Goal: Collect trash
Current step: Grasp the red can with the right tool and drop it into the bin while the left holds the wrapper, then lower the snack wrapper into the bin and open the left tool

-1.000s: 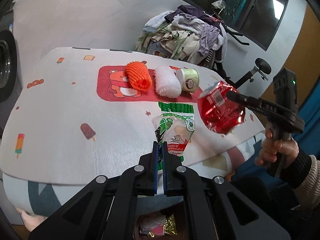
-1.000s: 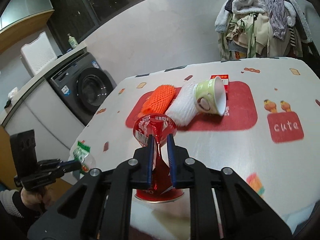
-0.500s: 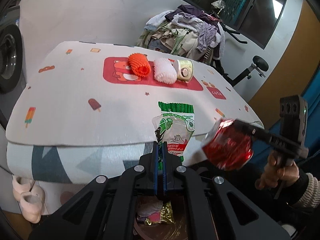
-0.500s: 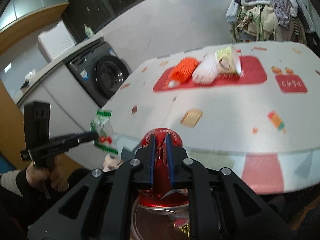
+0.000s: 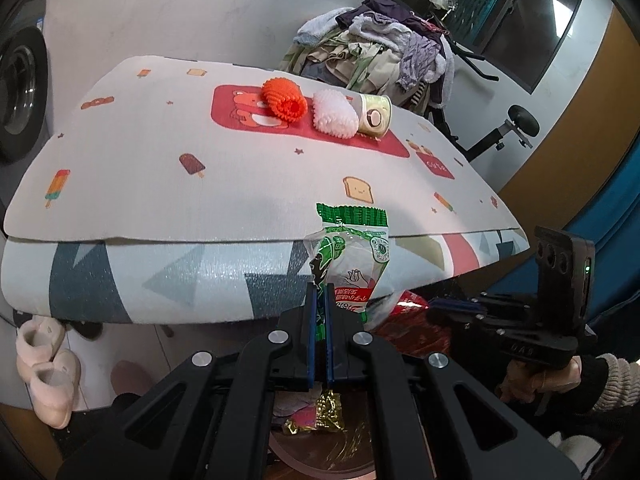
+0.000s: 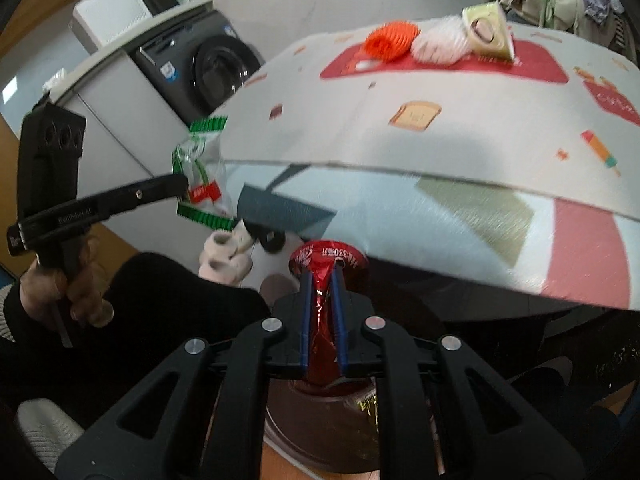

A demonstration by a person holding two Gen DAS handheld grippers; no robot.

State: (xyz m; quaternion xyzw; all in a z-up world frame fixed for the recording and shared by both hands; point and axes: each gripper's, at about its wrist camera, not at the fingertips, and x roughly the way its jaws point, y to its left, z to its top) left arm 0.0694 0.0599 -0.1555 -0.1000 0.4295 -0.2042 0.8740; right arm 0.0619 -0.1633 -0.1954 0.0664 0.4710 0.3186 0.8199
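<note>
Below the table (image 5: 168,184) edge, over the brown bin (image 6: 320,428): my left gripper (image 5: 319,300) pinches the green-white wrapper (image 5: 352,256), my right gripper (image 6: 321,284) clamps the crushed red can (image 6: 326,264).

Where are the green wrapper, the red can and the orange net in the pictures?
green wrapper (image 5: 352,256): left wrist view, on its clear middle.
red can (image 6: 326,258): right wrist view, on its crushed top.
orange net (image 5: 284,100): left wrist view, on its ribbed side.

Right gripper (image 6: 321,286) pinches a crushed red can (image 6: 325,268) — above a brown bin (image 6: 320,436).
</note>
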